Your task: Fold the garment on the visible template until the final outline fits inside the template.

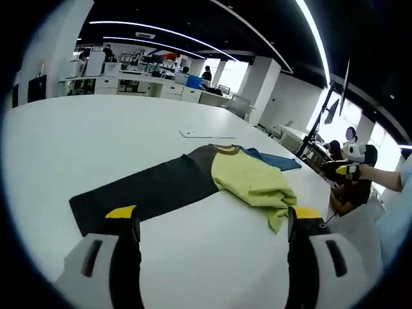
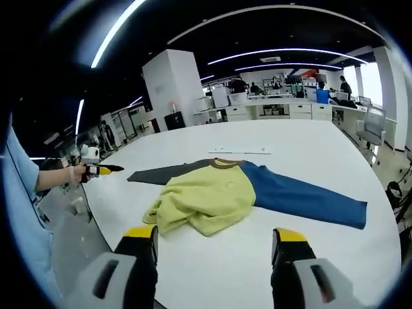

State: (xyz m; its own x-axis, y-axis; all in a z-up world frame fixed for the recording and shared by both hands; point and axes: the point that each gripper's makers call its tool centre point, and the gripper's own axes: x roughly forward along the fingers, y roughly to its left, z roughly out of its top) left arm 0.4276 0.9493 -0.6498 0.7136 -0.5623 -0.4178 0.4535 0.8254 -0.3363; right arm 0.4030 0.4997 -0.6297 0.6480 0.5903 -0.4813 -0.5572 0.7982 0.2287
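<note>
The garment (image 2: 222, 190) lies spread on the tabletop (image 2: 309, 257), its sleeves reaching to either side; a flat sheet (image 2: 239, 150) rests behind its collar.

A wide, white, round-edged desk (image 1: 96, 141) stretched ahead of the jaws in both views. A flat white strip (image 1: 207, 134) lay on it, well beyond the jaws. Farther off stood a thick white square column (image 2: 172, 87), and long white office counters (image 2: 283, 108) with cluttered tops ran behind. Curved white ceiling light strips (image 1: 154, 29) glowed against the black ceiling overhead.
</note>
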